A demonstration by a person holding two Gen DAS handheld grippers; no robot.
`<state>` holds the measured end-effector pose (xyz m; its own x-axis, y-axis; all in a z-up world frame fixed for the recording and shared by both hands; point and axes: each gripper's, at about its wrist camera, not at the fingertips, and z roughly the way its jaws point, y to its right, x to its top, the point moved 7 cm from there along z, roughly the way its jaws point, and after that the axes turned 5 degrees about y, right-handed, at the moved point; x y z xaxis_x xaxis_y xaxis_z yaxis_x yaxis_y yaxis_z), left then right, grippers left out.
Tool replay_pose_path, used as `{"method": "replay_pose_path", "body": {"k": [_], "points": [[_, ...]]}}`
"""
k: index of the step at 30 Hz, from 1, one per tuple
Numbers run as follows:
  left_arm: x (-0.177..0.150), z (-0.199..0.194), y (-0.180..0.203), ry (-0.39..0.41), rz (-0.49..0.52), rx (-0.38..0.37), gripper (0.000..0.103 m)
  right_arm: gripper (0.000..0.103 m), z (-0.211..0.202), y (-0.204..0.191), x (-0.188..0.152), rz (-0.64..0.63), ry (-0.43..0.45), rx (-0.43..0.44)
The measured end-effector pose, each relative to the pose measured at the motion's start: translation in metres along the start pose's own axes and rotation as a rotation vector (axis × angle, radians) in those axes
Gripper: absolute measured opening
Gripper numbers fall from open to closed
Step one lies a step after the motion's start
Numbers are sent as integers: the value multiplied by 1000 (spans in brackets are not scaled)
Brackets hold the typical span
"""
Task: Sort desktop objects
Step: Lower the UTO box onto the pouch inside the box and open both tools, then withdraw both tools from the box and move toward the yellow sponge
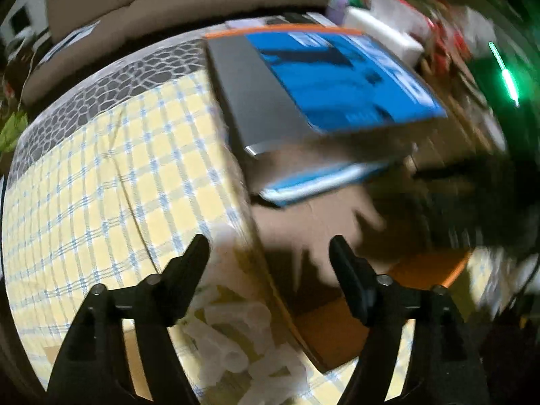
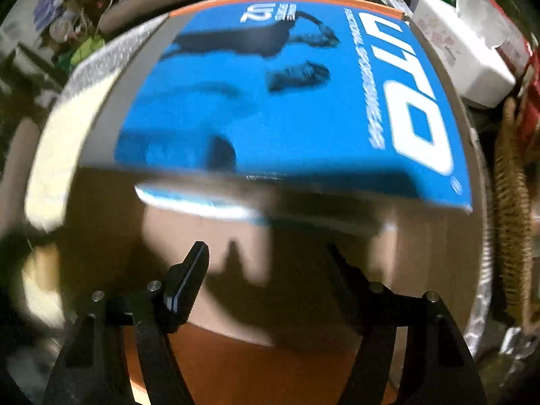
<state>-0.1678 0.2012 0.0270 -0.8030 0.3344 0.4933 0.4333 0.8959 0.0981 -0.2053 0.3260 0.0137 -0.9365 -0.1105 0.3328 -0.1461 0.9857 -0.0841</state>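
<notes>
Blue-lidded box [image 2: 303,101], open, lid raised

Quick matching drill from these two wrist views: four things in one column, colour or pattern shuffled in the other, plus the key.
Things:
1. box lid
2. tablecloth
3. long pack
4. box inside

Looks:
A. yellow with blue checks
B. plain brown cardboard
C. blue with white letters
D. white

Pairs: 1-C, 2-A, 3-D, 4-B

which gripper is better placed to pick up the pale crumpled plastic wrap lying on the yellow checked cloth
Left. The pale crumpled plastic wrap lies just below the open left gripper on the yellow checked cloth. The right gripper hangs over the brown cardboard box; no wrap shows there.
</notes>
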Motion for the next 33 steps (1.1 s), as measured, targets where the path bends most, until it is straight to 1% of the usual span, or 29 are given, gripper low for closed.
{"method": "replay_pose_path", "body": {"k": [2,4,5,6,8,10,13,15,16,18,20,22,23,24,25,26,27,28,29,31,32,33], "points": [[8,3,-4,-3,-30,-11,74,73,1,5,-11,-3,-14,1],[15,8,-2,-16,-21,-6,74,73,0,11,-16,0,-14,2],[16,11,-1,-21,-10,3,72,73,-4,12,-17,-4,-2,9],[16,14,0,-26,6,16,67,73,-9,12,-17,-7,13,14],[16,17,3,-35,31,33,62,73,-28,14,-14,-18,64,22],[14,20,6,-41,35,36,62,74,-48,17,-11,-29,107,20],[9,26,7,-60,28,42,62,78,-76,28,-1,-31,165,-18],[5,30,8,-73,25,42,61,79,-84,42,6,-21,182,-77],[2,31,8,-80,26,41,60,79,-82,49,9,-12,175,-111],[-3,33,11,-90,31,37,50,79,-74,65,7,19,143,-154],[-6,33,14,-98,36,32,48,79,-60,83,0,46,101,-189],[-8,32,18,-102,48,23,47,79,-49,100,-13,60,68,-195],[-9,31,20,-102,58,21,44,78,-41,102,-17,68,49,-185],[-9,30,23,-101,71,31,44,76,-35,102,-19,71,39,-170],[-10,28,26,-100,83,34,44,69,-30,100,-21,68,29,-150],[-12,27,28,-101,88,29,43,59,-26,98,-23,64,20,-137],[-14,25,30,-105,90,21,42,54,-25,97,-25,58,16,-125],[-16,23,32,-106,92,14,42,44,-23,92,-23,46,16,-116],[-18,21,35,-103,98,14,41,47,-22,85,-20,34,16,-111],[-21,16,37,-100,96,13,40,49,-20,77,-18,-19,8,-180],[-22,14,36,-100,94,15,40,50,-19,73,-18,-47,2,-205],[-23,12,35,-100,94,18,40,51,-19,71,-18,-58,-4,-211]]}}
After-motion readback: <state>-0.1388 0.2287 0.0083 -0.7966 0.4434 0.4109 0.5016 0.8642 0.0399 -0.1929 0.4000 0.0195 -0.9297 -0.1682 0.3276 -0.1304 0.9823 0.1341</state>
